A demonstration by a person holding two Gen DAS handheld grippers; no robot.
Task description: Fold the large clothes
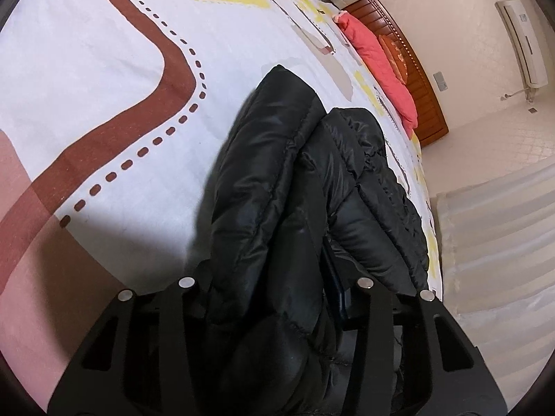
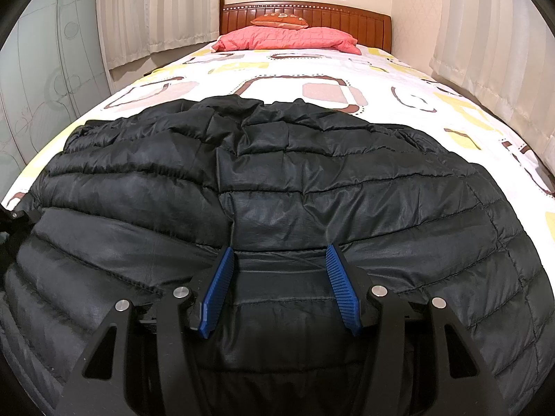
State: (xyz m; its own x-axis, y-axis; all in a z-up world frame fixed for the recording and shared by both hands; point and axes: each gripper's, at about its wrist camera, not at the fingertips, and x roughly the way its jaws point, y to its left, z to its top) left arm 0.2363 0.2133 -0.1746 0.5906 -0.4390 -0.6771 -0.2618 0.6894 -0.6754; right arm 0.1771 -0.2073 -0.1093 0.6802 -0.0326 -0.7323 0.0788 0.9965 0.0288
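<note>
Jacket (image 2: 277, 180), black and quilted, is lying across your bed (image 2: 399, 83); your left gripper (image 1: 277, 242) is clamping a bunched fold, while your right gripper (image 2: 281, 277) is holding its jaws apart over the hem.

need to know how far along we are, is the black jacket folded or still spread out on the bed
Mostly spread: in the right wrist view the black jacket lies wide across the bed. The left gripper holds one bunched part lifted.
</note>
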